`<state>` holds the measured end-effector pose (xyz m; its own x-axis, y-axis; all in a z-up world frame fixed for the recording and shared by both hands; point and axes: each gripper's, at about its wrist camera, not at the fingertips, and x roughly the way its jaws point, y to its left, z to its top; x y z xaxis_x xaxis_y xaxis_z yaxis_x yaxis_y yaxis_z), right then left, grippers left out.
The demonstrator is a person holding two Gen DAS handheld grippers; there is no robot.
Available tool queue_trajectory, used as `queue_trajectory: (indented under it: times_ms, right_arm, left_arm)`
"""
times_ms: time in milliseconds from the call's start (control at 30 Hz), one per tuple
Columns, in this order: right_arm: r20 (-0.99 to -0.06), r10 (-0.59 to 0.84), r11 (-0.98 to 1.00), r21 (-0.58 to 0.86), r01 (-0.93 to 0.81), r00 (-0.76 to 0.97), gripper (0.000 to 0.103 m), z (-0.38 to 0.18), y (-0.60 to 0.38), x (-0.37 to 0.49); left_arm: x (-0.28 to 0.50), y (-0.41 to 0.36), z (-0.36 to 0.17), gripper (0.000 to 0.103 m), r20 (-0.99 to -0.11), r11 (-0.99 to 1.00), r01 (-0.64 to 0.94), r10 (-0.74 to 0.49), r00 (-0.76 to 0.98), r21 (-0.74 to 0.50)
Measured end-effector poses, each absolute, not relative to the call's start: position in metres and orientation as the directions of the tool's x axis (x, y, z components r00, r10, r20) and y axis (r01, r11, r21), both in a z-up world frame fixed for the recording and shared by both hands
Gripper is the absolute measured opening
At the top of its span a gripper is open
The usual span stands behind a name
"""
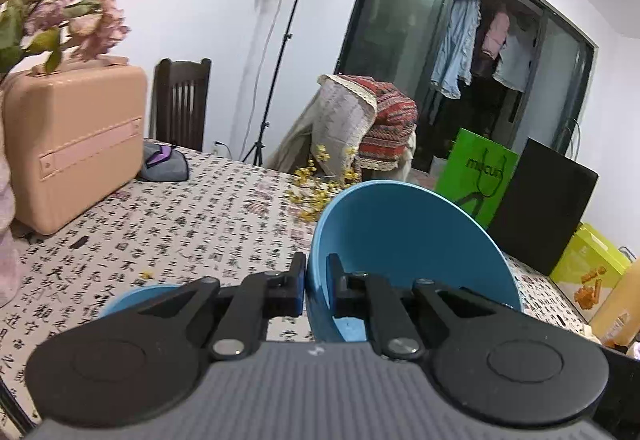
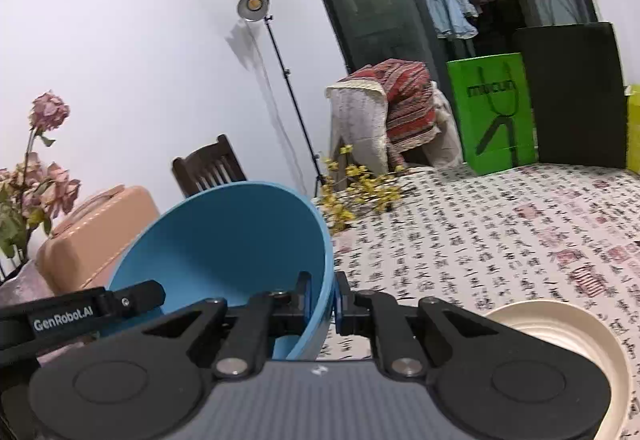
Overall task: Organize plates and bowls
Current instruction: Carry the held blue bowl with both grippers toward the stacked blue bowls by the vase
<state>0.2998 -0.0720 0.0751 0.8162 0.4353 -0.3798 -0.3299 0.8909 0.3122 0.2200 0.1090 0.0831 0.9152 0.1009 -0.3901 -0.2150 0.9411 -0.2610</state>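
A blue bowl (image 1: 400, 232) hangs tilted above the table's patterned cloth (image 1: 180, 232). My left gripper (image 1: 316, 272) is shut on its left rim, one pad inside and one outside. In the right wrist view the same blue bowl (image 2: 240, 240) has its right rim pinched by my right gripper (image 2: 324, 292), which is shut on it. A black finger of the left gripper (image 2: 136, 298) reaches the bowl's left edge there. A second blue dish (image 1: 136, 296) lies on the cloth under the left gripper. A cream plate (image 2: 560, 328) lies at the near right.
A pink case (image 1: 76, 147) and dried roses (image 1: 60, 15) stand at the left, with a grey pouch (image 1: 164, 163) beside them. Yellow flower sprigs (image 2: 360, 195) lie mid-table. A green bag (image 2: 492, 115), a black bag (image 2: 572, 95) and yellow boxes (image 1: 588, 268) line the far right.
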Motion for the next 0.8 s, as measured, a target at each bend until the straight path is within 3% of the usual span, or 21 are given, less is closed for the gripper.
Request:
queue_trajectory:
  times_ms: [800]
  right_arm:
    - [-0.413,0.593,0.805,0.317,-0.501,0.692,0.011,0.06,0.015,0.301]
  left_arm:
    - [0.181,0.18,0.065,0.011,-0.409,0.873,-0.407,0.28,0.869,-0.268]
